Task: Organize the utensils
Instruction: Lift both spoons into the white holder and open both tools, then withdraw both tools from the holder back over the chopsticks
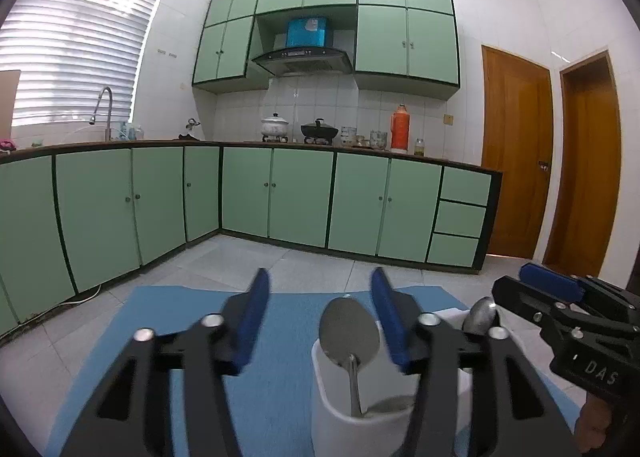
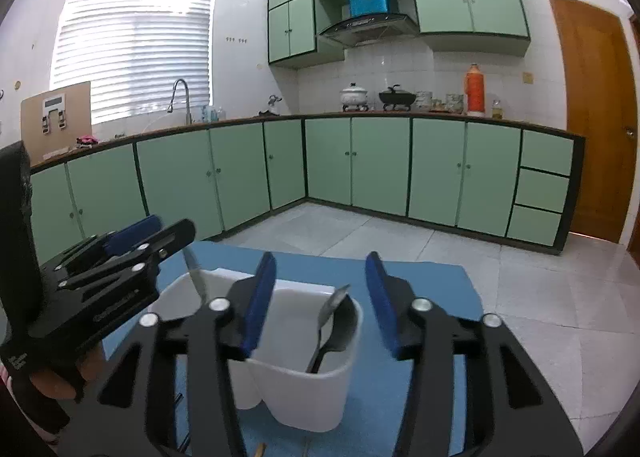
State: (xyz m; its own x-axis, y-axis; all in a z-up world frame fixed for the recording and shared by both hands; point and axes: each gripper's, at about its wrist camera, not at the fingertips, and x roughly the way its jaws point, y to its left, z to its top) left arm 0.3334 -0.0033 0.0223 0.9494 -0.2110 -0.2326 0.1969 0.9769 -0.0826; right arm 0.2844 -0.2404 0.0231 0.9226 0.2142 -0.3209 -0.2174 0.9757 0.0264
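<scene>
left gripper (image 1: 316, 321): the fingers are released, with blue pads apart and nothing pressed between them. a spoon bowl stands in the gap but no pad touches it.
right gripper (image 2: 322, 301): the fingers are also released, and they hang over the holder with nothing in them.
white holder (image 2: 304, 389): it stands on the blue mat (image 2: 420, 289), which covers the tabletop. it seems to have two compartments side by side.
large spoon (image 1: 349, 331): it stands upright in the compartment near the left gripper, handle down and bowl up.
second spoon (image 2: 332, 311): it leans in the compartment under the right gripper, its bowl above the rim.
step in hand: in my judgement both spoons are already placed, and the grippers must now go away from the holder.
how to do it well: lift each gripper straight up first and only then pull back, so that no pad catches a spoon bowl. keep the two grippers apart, because they are close to each other here.
risk: the holder looks light, so a side push on a spoon could tip it.
materials: the spoons are polished metal, smooth and rounded. the holder is matte white plastic with soft corners. the mat looks thin and flat.
</scene>
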